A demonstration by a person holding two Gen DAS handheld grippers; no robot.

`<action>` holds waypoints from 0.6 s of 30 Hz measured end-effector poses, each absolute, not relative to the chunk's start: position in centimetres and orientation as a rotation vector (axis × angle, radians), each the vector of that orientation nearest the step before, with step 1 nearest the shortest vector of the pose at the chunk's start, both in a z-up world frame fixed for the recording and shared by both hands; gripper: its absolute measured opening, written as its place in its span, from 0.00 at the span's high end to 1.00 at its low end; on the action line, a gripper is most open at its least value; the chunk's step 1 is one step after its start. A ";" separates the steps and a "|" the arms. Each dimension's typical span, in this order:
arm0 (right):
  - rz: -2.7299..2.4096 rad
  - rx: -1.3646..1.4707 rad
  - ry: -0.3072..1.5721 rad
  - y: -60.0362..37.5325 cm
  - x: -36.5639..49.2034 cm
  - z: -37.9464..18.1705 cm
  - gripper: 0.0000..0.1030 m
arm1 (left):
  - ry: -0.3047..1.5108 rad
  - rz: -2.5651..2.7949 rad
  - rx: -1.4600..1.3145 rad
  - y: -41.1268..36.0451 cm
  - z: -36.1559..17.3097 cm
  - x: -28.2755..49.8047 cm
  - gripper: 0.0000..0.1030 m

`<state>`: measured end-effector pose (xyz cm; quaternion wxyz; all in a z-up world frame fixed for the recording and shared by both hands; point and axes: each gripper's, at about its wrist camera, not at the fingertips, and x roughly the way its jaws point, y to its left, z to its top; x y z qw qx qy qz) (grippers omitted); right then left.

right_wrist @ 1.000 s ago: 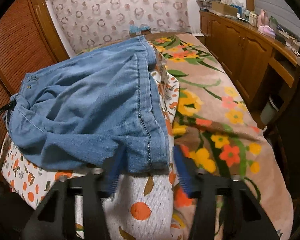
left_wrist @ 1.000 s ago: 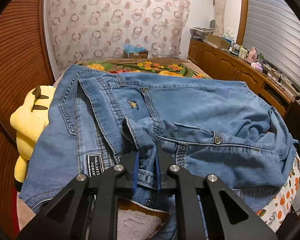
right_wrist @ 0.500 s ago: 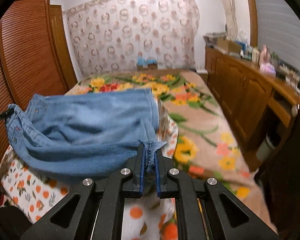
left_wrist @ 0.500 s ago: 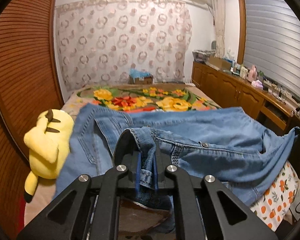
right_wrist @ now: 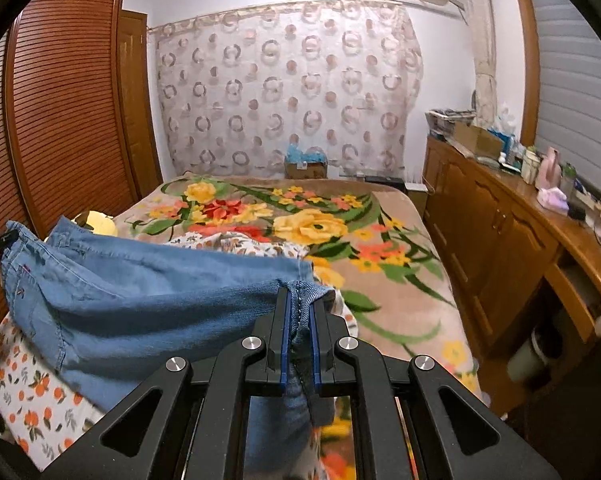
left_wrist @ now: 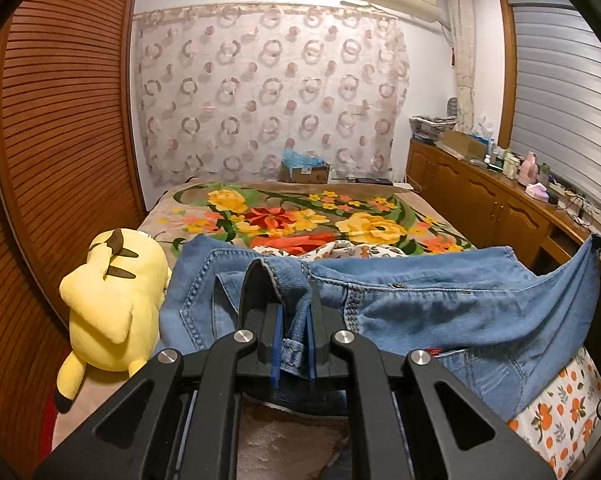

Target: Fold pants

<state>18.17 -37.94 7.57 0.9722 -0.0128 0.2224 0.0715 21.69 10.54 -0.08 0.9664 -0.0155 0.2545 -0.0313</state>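
The blue denim pants [left_wrist: 440, 304] hang lifted between my two grippers above the near end of the bed. My left gripper [left_wrist: 293, 320] is shut on the waistband end, with a belt loop between the pads. My right gripper [right_wrist: 299, 312] is shut on the hem end of the pants [right_wrist: 140, 304]. The cloth sags in the middle. Its far corner in the left wrist view reaches the right gripper at the frame's right edge.
The bed has a floral blanket [left_wrist: 312, 216] and an orange-print cloth [right_wrist: 32, 396] under the pants. A yellow plush toy [left_wrist: 112, 300] lies at the left. A wooden cabinet [right_wrist: 512, 240] with clutter runs along the right. A slatted wardrobe [left_wrist: 60, 140] stands left.
Both grippers have risen with the pants, lifting them off the bed. The right gripper closed on the hem a second ago and has held it since.
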 end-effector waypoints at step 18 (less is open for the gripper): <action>0.144 -0.040 0.392 -38.4 22.8 7.6 0.93 | 0.487 -0.009 -0.047 12.1 1.0 27.7 0.90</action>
